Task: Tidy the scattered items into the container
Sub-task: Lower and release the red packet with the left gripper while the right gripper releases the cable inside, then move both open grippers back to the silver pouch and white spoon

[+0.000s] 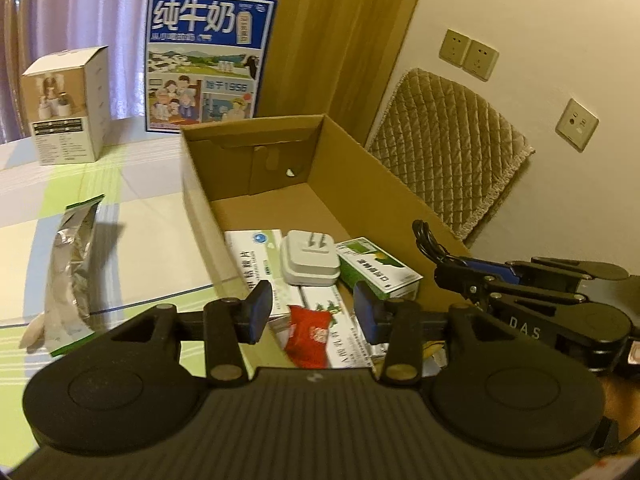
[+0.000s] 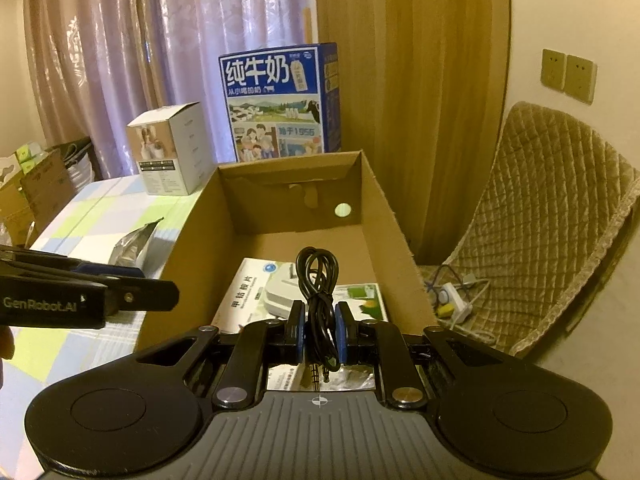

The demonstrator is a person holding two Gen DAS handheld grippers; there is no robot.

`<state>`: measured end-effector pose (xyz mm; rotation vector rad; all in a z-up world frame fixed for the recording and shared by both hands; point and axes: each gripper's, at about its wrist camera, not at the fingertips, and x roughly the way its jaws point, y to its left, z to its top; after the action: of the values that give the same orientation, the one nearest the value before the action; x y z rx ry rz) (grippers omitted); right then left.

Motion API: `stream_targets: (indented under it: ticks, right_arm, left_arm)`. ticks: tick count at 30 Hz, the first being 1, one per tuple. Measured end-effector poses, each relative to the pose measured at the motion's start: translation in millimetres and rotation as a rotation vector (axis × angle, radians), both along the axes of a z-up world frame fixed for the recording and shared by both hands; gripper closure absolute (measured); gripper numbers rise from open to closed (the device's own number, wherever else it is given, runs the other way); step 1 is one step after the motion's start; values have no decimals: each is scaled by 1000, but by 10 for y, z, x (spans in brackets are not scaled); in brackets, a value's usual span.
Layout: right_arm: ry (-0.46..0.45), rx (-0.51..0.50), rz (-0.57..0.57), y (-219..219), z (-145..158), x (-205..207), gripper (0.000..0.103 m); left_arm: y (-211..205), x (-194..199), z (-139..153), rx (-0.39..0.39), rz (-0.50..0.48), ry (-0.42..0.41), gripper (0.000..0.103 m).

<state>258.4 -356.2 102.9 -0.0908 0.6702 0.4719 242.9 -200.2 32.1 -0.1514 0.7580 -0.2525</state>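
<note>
Cardboard container on the checked tablecloth already holds much of the clutter: a white plug adapter, a green-and-white medicine box, a larger white medicine box and a red sachet lie on its floor. Right gripper is clamped on a coiled black audio cable, pinched between the blue pads with its loop standing above them and its plugs hanging below, over the near end of the container and, by the look of it, not yet let go. Left gripper stands part open with nothing between its jaws, poised above the red sachet. A foil pouch remains outside on the table, left of the container, apparently the next item to collect; two upright cartons stand behind
</note>
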Motion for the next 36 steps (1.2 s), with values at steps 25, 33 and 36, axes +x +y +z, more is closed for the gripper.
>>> stream_targets:
  ticks: [25, 33, 36]
  right_arm:
    - [-38, 79, -35, -15, 127, -336, 39]
    - [-52, 107, 14, 238, 270, -684, 30]
    - [-56, 112, 42, 371, 295, -805, 26]
  left_arm:
    - [553, -491, 0, 18, 99, -6, 58]
    - [824, -851, 67, 51, 148, -12, 42]
    - [953, -1010, 91, 58, 172, -16, 37]
